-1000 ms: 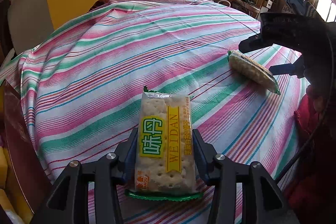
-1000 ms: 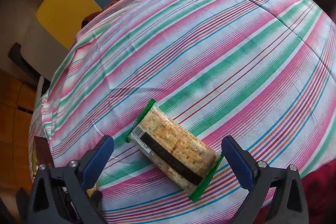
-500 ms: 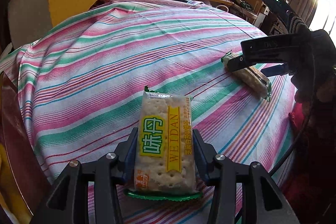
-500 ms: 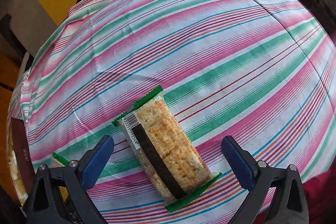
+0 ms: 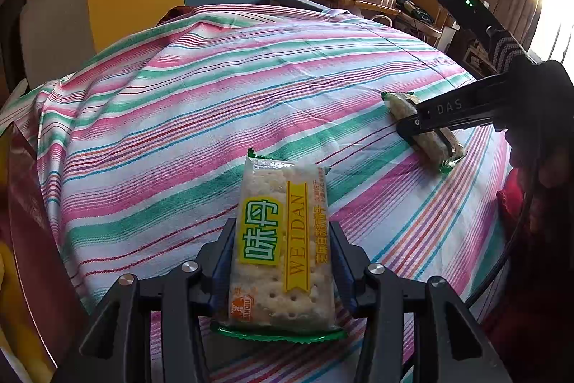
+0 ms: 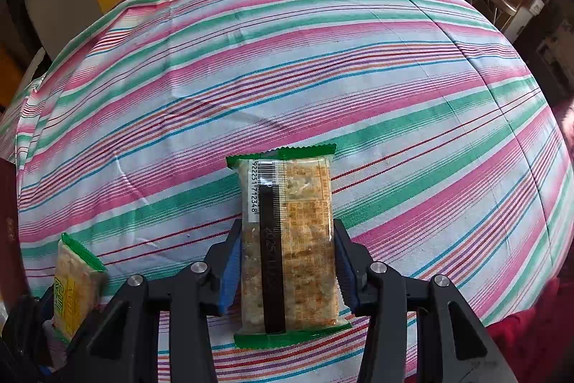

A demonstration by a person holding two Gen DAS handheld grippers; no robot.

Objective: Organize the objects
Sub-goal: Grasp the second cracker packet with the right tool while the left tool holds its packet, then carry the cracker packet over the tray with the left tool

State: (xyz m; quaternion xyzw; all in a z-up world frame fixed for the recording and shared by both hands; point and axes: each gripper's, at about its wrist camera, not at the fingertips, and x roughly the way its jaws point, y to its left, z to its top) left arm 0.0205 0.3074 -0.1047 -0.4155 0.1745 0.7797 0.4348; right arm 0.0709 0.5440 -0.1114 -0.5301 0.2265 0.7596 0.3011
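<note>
The cracker pack with yellow label (image 5: 281, 246) sits between the blue pads of my left gripper (image 5: 283, 270), and the pads squeeze its sides. The second cracker pack (image 6: 290, 239), barcode side up, is between my right gripper (image 6: 285, 270) pads, which are closing on it. Both packs are over the striped tablecloth (image 6: 323, 60). A dark red box (image 5: 25, 203) stands at the left edge; I cannot tell what is inside.

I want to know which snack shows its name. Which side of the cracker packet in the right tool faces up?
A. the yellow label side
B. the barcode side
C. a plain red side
B: the clear green-edged cracker packet between the closing blue pads of the right tool shows its barcode and black seam strip; the yellow label is on the other packet, in the left tool.
</note>
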